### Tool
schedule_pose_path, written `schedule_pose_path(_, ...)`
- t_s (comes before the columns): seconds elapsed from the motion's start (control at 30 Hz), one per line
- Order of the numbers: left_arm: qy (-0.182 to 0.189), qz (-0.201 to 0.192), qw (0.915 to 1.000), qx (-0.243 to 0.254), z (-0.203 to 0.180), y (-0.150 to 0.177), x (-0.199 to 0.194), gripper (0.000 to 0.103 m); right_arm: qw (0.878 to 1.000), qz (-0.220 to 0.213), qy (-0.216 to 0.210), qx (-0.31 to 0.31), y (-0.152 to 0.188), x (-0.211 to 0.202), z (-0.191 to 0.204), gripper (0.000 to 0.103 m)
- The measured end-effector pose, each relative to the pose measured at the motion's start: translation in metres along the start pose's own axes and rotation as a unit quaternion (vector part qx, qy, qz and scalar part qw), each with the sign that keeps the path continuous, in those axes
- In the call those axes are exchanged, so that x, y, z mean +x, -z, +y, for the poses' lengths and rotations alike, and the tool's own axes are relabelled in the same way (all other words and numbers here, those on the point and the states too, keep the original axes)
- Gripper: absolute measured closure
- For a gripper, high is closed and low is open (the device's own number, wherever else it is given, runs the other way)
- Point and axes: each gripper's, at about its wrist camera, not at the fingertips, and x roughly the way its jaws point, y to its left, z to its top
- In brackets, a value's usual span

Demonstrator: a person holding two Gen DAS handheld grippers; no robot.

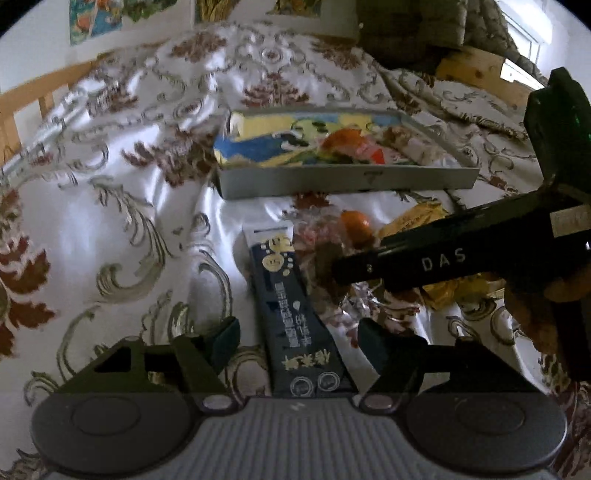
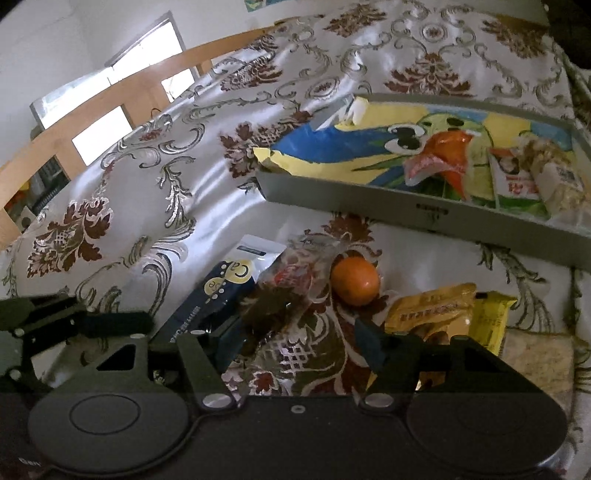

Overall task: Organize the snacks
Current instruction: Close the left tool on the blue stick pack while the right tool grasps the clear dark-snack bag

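Observation:
A long navy snack packet [image 1: 291, 302] lies on the patterned cloth between the fingers of my left gripper [image 1: 298, 332]. There are gaps on both sides, so the gripper is open. My right gripper [image 2: 297, 339] is open too, low over the cloth. Just ahead of its left finger lies a clear packet with dark contents [image 2: 291, 280]. Beyond that sits an orange fruit [image 2: 355, 281], with yellow packets [image 2: 432, 310] to the right. A grey tray [image 2: 406, 210] behind holds a big yellow-and-blue bag [image 2: 332, 147] and small packets. The right gripper's finger [image 1: 406, 258] reaches in from the right in the left wrist view.
The floral cloth [image 1: 129, 184] covers the whole surface, with folds and open cloth to the left. A wooden rail [image 2: 110, 96] runs along the far left edge. The left gripper's fingers [image 2: 92, 325] sit close beside the right gripper. A cushion-like bundle [image 1: 424, 33] lies at the back.

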Motion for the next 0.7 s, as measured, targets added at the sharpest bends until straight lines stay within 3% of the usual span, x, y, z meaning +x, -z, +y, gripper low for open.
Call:
schedule_pose_path(0.2,0.014,0.008,0.9998,-0.008,0.009,-0.003,0.013,0.026,1.0,0.005,-0.006,-0.002,-0.005,0.013,0.003,0.037)
schedule_pose_path(0.4,0.019,0.008,0.9994,-0.029,0.014,-0.004,0.015,0.027,0.999,0.006,-0.032,-0.001,-0.007,0.018,0.008,0.063)
schedule_pose_path(0.7,0.011,0.008,0.9982,-0.059,0.026,-0.008,0.014,0.052,0.999,0.009,-0.044,0.029,-0.01,0.02,0.007,0.073)
